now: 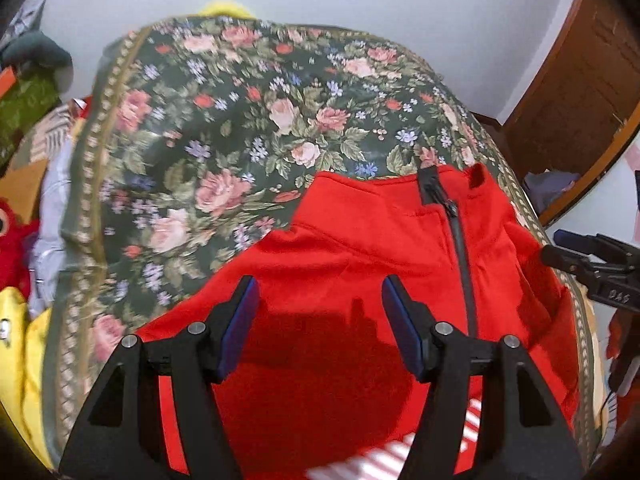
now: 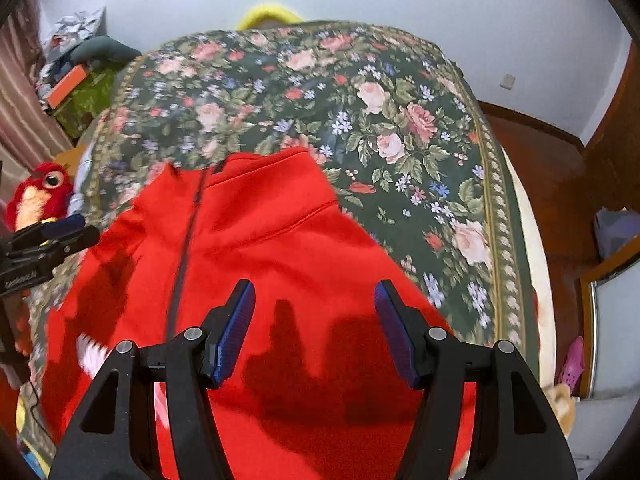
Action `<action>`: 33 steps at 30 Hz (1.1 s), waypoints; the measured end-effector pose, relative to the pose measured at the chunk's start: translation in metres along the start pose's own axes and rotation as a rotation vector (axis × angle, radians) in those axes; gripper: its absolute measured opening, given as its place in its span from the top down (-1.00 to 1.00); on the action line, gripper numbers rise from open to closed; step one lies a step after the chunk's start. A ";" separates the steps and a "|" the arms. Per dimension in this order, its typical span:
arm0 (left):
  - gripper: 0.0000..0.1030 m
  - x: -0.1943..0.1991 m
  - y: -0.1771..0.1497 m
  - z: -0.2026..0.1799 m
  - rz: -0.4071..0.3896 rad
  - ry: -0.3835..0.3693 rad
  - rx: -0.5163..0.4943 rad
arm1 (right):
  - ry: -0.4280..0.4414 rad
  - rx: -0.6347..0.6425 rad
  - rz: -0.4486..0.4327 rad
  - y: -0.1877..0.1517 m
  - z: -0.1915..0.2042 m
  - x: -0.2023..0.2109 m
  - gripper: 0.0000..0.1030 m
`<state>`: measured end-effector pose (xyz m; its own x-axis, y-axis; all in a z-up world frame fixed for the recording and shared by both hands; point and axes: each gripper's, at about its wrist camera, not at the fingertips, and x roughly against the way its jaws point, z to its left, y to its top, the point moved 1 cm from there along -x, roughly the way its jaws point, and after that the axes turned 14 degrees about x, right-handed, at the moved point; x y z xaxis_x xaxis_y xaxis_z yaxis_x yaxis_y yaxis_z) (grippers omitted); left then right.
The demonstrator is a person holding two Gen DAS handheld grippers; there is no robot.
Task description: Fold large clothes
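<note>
A red zip-up garment (image 1: 352, 248) with a dark zipper (image 1: 460, 240) lies spread on a floral bedspread (image 1: 224, 128). It also shows in the right wrist view (image 2: 260, 232), collar pointing away. My left gripper (image 1: 316, 292) is open and empty, hovering over the garment's left part. My right gripper (image 2: 314, 296) is open and empty, hovering over the garment's right part. The right gripper also shows at the right edge of the left wrist view (image 1: 560, 248); the left gripper shows at the left edge of the right wrist view (image 2: 76, 228). White striped print (image 1: 384, 460) shows near the bottom.
The floral bedspread (image 2: 400, 120) covers a bed. Plush toys, one red (image 2: 36, 196), and clutter sit to the left. A yellow object (image 2: 268, 16) lies at the far end. Wooden floor (image 2: 560, 200) and furniture (image 1: 580, 80) are to the right.
</note>
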<state>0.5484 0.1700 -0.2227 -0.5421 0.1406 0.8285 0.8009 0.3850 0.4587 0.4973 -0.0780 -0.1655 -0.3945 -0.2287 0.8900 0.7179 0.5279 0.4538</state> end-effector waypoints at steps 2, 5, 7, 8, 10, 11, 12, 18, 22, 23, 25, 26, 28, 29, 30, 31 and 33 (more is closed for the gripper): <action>-0.22 -0.016 0.007 0.000 0.019 -0.035 0.029 | -0.004 0.002 0.007 0.006 -0.003 -0.013 -0.13; -0.23 -0.035 0.016 0.002 0.032 -0.051 0.063 | 0.003 -0.003 0.026 0.017 -0.007 -0.033 -0.13; -0.23 -0.048 0.022 0.003 0.039 -0.050 0.078 | 0.027 -0.025 0.012 0.022 -0.011 -0.041 -0.13; -0.23 -0.054 0.025 0.004 0.044 -0.050 0.087 | 0.046 -0.036 0.004 0.024 -0.013 -0.044 -0.14; -0.24 -0.073 0.030 0.007 0.085 -0.038 0.114 | 0.075 -0.085 -0.027 0.028 -0.019 -0.048 -0.29; -0.27 -0.079 0.031 0.009 0.097 -0.050 0.137 | 0.077 -0.110 -0.035 0.029 -0.022 -0.051 -0.41; -0.32 -0.081 0.032 0.009 0.093 -0.058 0.149 | 0.090 -0.136 -0.036 0.030 -0.026 -0.054 -0.44; -0.10 -0.081 0.028 0.004 0.064 -0.069 0.102 | 0.170 -0.208 -0.049 0.032 -0.032 -0.065 -0.43; 0.61 -0.077 0.026 0.005 0.077 -0.105 0.111 | 0.174 -0.152 -0.084 0.030 -0.019 -0.055 0.20; 0.63 -0.076 0.026 0.005 0.081 -0.106 0.121 | 0.175 -0.131 -0.083 0.031 -0.016 -0.051 0.42; 0.76 -0.071 0.024 0.004 0.081 -0.094 0.119 | 0.171 -0.094 -0.075 0.033 -0.009 -0.046 0.66; 0.81 -0.068 0.023 0.003 0.079 -0.079 0.111 | 0.174 -0.079 -0.069 0.033 -0.006 -0.043 0.76; 0.88 -0.061 0.023 0.001 0.075 -0.057 0.101 | 0.170 -0.064 -0.071 0.030 -0.003 -0.034 0.79; 0.88 -0.053 0.022 0.000 0.067 -0.049 0.091 | 0.173 -0.055 -0.077 0.028 -0.001 -0.028 0.81; 0.89 -0.048 0.023 -0.001 0.060 -0.046 0.080 | 0.177 -0.048 -0.086 0.026 0.000 -0.022 0.81; 0.91 -0.037 0.022 -0.003 0.042 -0.046 0.061 | 0.177 -0.048 -0.097 0.024 0.000 -0.016 0.82; 0.94 -0.018 0.019 -0.005 0.015 -0.055 0.032 | 0.191 -0.044 -0.125 0.018 0.002 0.003 0.83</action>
<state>0.5743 0.1700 -0.2272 -0.5439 0.1963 0.8159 0.8010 0.4114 0.4349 0.5080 -0.0670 -0.1547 -0.3693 -0.4430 0.8169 0.6962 0.4504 0.5590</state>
